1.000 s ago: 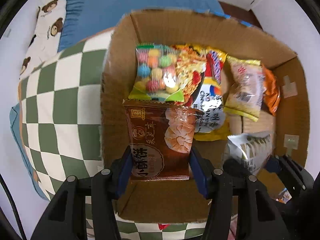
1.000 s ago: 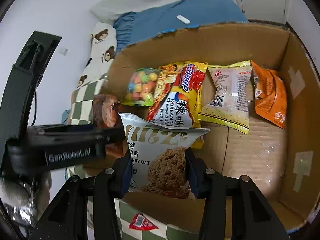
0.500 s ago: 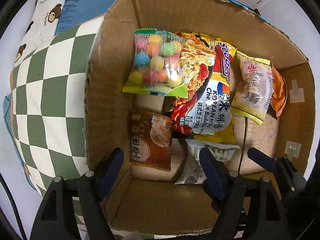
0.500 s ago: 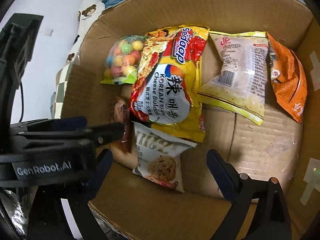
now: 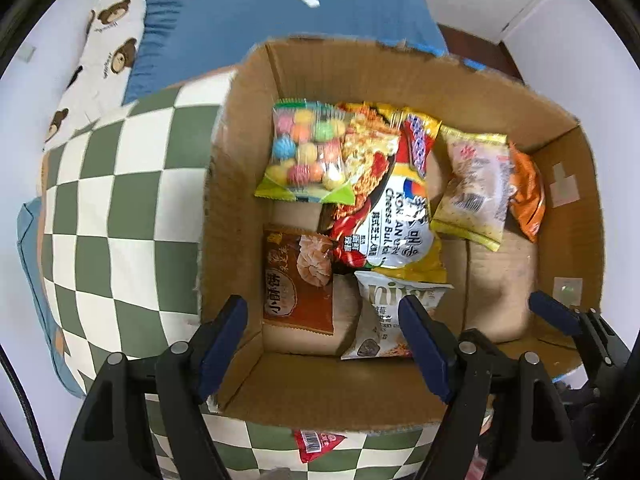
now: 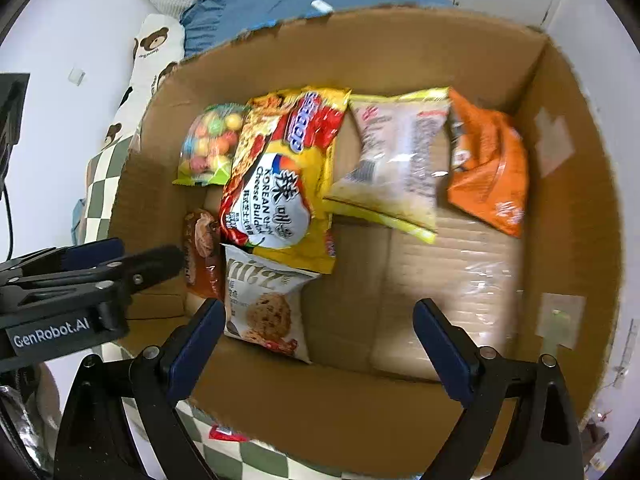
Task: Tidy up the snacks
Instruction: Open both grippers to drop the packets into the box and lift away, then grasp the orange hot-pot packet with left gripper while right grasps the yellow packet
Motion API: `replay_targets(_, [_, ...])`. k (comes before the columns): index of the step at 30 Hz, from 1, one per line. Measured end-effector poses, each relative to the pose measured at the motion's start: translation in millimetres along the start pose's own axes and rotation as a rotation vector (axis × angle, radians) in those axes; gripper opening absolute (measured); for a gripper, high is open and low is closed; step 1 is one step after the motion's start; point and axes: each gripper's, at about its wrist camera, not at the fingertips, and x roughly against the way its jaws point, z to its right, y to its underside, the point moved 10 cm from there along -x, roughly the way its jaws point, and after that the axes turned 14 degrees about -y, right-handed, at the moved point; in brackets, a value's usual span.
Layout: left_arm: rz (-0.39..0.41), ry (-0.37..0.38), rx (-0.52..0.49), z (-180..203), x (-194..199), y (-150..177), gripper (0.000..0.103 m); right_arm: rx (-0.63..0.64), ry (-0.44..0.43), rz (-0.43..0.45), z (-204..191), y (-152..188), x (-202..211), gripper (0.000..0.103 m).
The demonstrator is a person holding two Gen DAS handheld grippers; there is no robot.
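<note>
Altogether six snack packets lie on the floor of the open brown cardboard box [image 5: 560, 216], one of each kind. Along the far wall, from left to right in both wrist views, are a clear bag of coloured candy balls with green corners [image 5: 306, 152], a large yellow and red Korean cheese noodle packet [image 5: 392, 208] that overlaps the candy bag's right edge, a pale packet with yellow edging [image 5: 474, 186], and an orange foil packet [image 5: 528, 196] partly tucked under it. Nearer the cameras are a brown biscuit packet with Chinese lettering [image 5: 298, 280] and, just to its right, a white oat cookie packet [image 6: 264, 308]; the noodle packet's lower edge overlaps the tops of both.

Two grippers hover over the box's near side. The left gripper [image 5: 324, 344] has its jaws spread, having just been opening, with nothing clamped; the brown biscuit packet lies flat below the gap. The right gripper [image 6: 320, 340] is spread wide as well, its jaws just opened, and the white oat cookie packet lies free beside its left finger.

Underneath the box is a green and white checked cloth [image 5: 112, 208], where one small red packet [image 5: 318, 442] sticks out past the near wall. Beyond are a blue pillow [image 5: 260, 28] and a bear-print cushion [image 5: 104, 52].
</note>
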Motion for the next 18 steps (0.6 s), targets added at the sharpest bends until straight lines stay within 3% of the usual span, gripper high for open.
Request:
replay_targets(8, [0.242, -0.016, 0.051, -19.7, 68.3, 1.8, 0.077, 0.054, 0.063, 0.185, -12.2, -3.5, 64.3, 0.097])
replay_targets(13, [0.404, -0.027, 0.089, -30.1, 112.2, 19.2, 0.077, 0.092, 0.044, 0.295, -26.3, 10.5, 106.9, 0.097])
replay_targets(18, [0.468, -0.060, 0.092, -39.9, 119.8, 58.2, 0.077, 0.123, -0.004, 0.364, -35.5, 42.8, 126.1, 0.094])
